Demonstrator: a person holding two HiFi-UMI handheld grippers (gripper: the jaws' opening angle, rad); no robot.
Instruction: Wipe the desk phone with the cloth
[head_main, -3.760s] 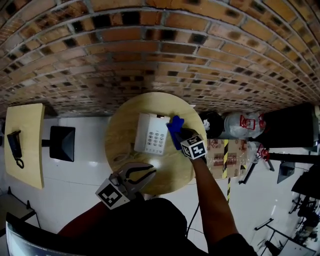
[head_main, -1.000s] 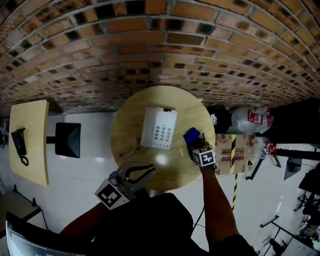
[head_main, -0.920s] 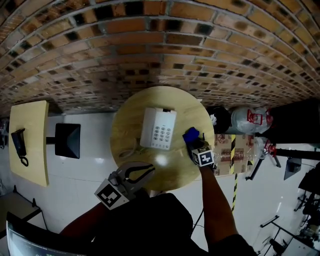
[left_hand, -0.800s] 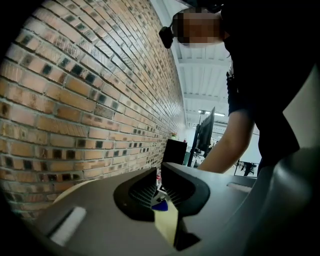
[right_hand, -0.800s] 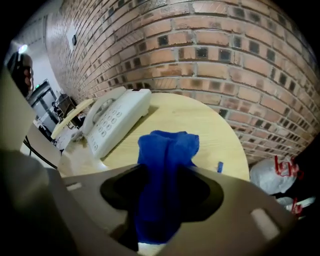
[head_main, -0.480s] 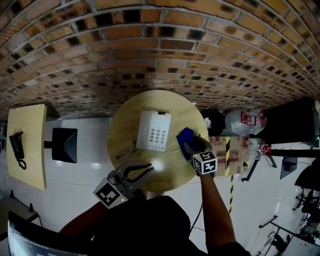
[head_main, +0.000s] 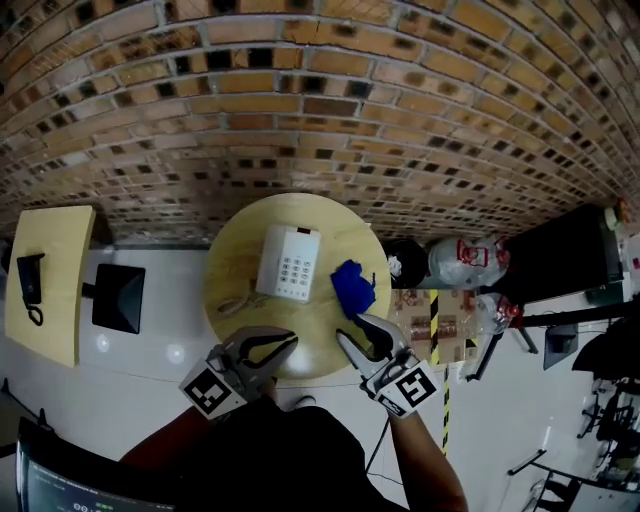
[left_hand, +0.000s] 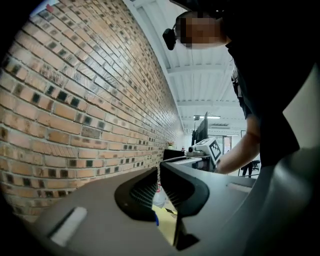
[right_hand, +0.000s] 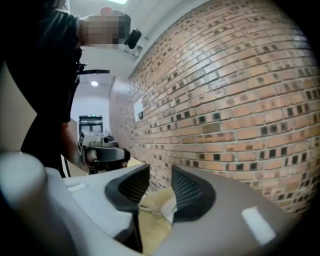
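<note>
A white push-button desk phone (head_main: 289, 263) sits near the middle of a round pale-wood surface (head_main: 235, 265) set against a red brick wall (head_main: 300, 100), seen from the head view. A crumpled blue cloth (head_main: 352, 288) lies loose on the same surface, just to the phone's right and close to it, though whether the two touch cannot be told. The right gripper (head_main: 362, 335) hovers at the near edge of the surface, just short of the cloth and not touching it. Its jaws stand apart and are closing, and the right gripper view shows nothing between the ribbed pads, only bare wood beyond them. The left gripper (head_main: 290, 340) hangs at the near-left edge, well apart from both phone and cloth, its jaws drawn together at the tips on nothing. A pale curly cord (head_main: 236, 301) rests on the wood to the phone's left. Off to the far left, across a white tiled floor (head_main: 170, 330), a rectangular pale-wood table (head_main: 55, 300) carries a black handset (head_main: 29, 285).
</note>
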